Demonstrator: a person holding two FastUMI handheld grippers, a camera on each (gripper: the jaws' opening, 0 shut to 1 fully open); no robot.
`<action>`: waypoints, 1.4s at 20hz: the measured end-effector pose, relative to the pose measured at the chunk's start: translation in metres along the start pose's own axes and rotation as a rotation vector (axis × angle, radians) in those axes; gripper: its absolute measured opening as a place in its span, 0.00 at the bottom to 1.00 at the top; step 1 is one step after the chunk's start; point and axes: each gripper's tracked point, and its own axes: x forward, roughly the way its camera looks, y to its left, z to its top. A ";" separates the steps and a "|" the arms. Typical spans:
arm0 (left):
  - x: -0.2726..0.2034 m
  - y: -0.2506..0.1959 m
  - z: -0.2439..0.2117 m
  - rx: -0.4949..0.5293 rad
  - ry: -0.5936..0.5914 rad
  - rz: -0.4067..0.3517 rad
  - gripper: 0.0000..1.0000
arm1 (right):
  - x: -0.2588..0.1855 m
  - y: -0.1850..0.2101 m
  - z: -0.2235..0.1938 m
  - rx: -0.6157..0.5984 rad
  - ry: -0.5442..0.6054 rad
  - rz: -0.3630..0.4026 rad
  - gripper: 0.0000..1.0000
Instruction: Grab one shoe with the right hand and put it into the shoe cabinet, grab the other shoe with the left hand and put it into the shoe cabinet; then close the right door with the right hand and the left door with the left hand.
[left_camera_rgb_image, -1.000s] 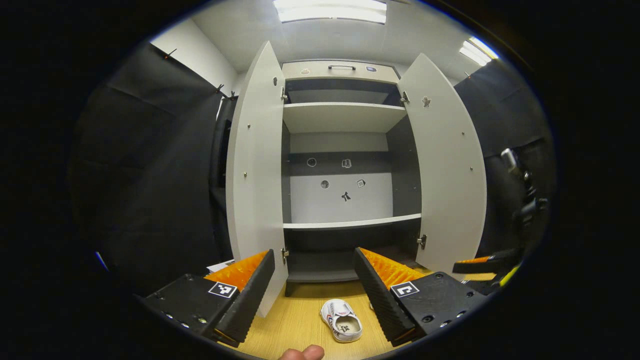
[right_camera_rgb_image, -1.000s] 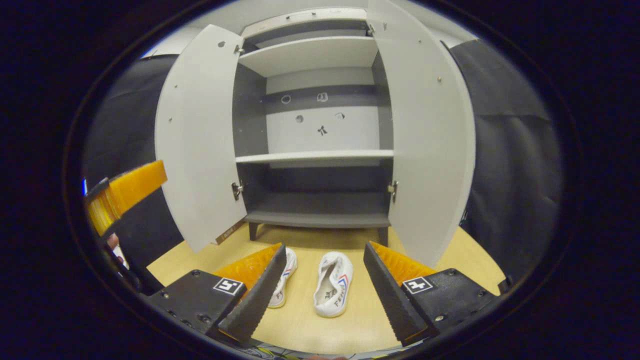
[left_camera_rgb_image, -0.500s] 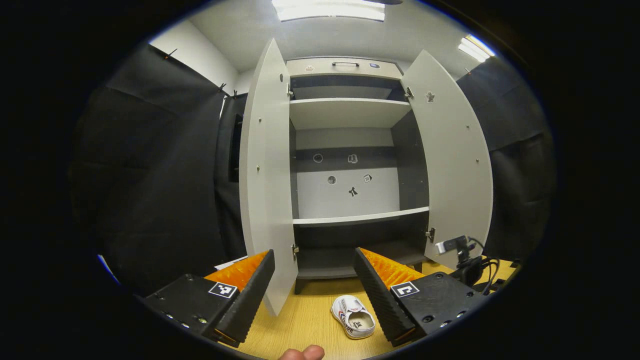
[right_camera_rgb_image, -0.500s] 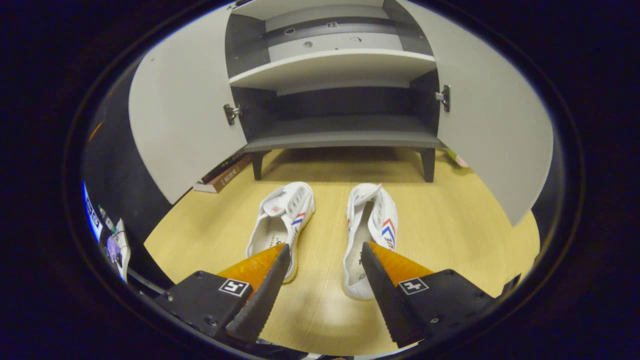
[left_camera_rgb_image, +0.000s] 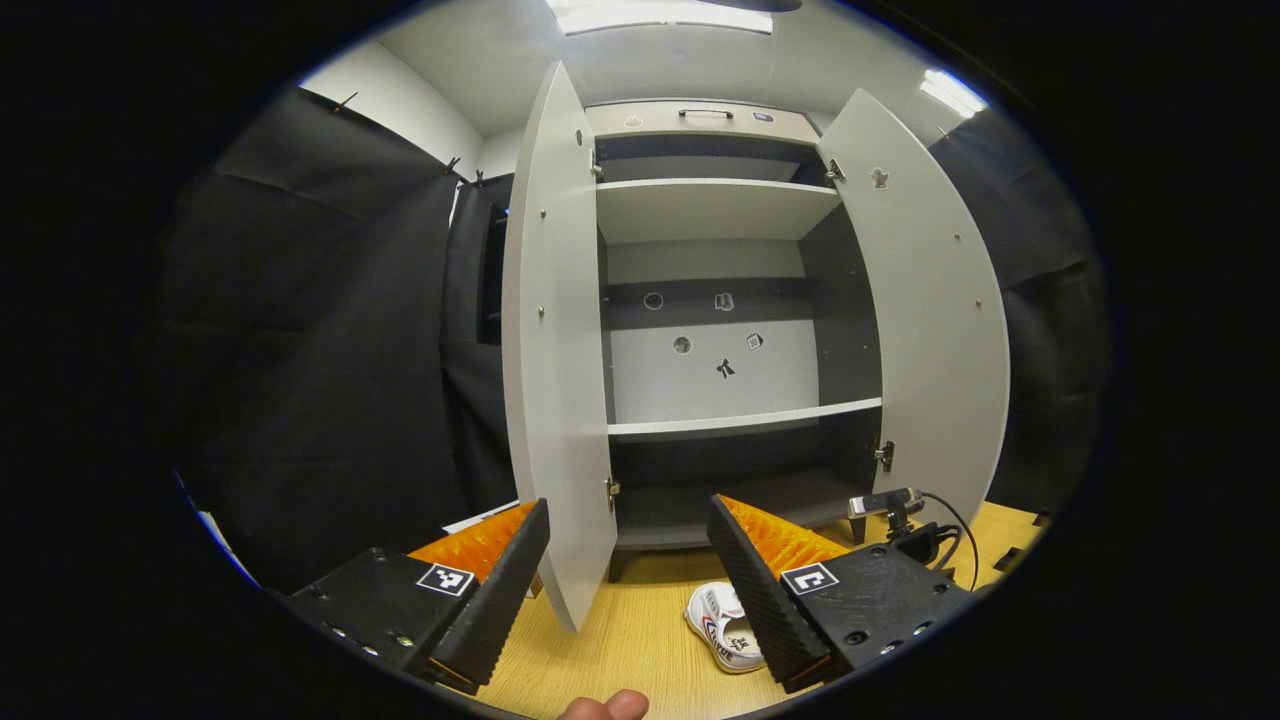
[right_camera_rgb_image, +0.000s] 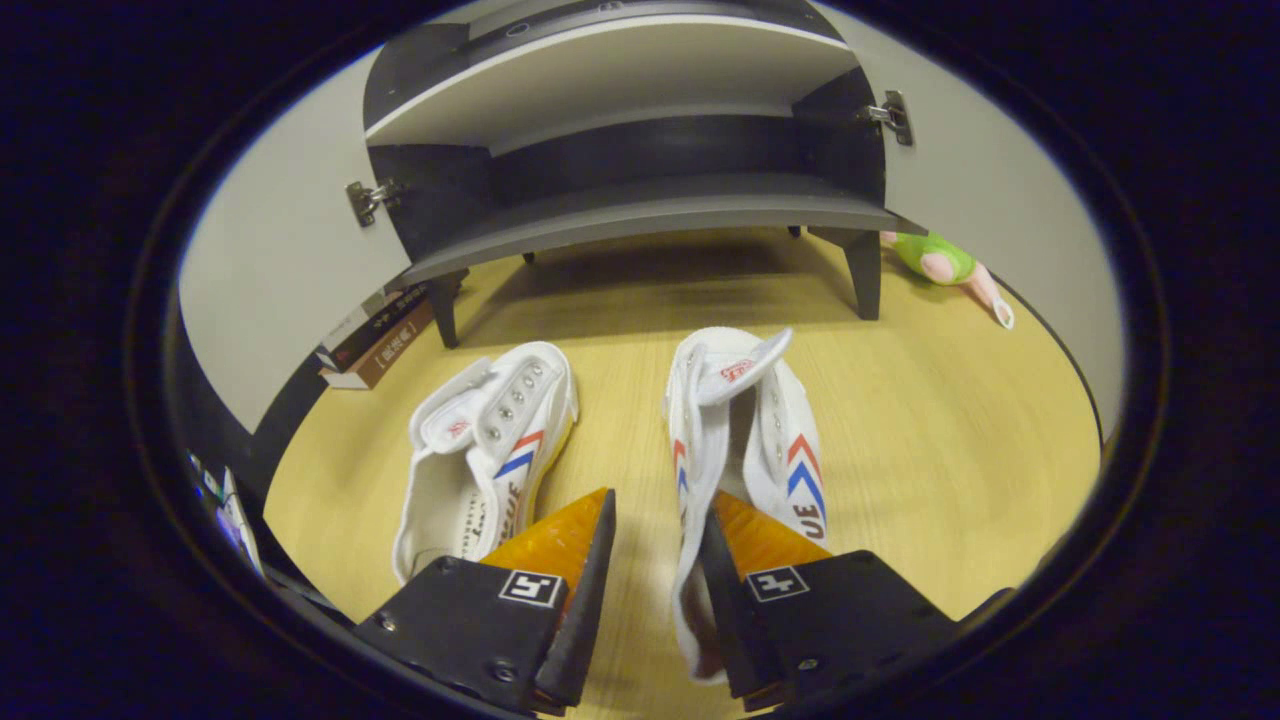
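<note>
Nearby, books (right_camera_rgb_image: 375, 335) flank the cabinet (right_camera_rgb_image: 640, 215); right tool (right_camera_rgb_image: 655, 560) straddles right shoe's (right_camera_rgb_image: 745, 430) wall, unclamped.

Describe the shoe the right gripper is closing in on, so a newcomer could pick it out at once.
Start at the open shoe cabinet on the wooden floor; two white shoes lie side by side before it. The wanted one is the right-hand shoe, with the right gripper straddling its near wall. Unlike the left-hand shoe, its tongue is flipped up.
</note>
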 end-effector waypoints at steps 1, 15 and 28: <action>0.001 0.001 -0.002 -0.004 0.007 0.003 0.95 | 0.005 -0.003 0.004 -0.020 -0.010 -0.023 0.44; 0.000 -0.014 -0.011 0.005 0.038 -0.010 0.96 | -0.013 -0.012 0.058 -0.253 -0.265 -0.076 0.04; -0.008 -0.054 0.005 -0.035 -0.038 -0.092 0.96 | -0.225 0.024 0.285 -0.328 -0.592 -0.006 0.04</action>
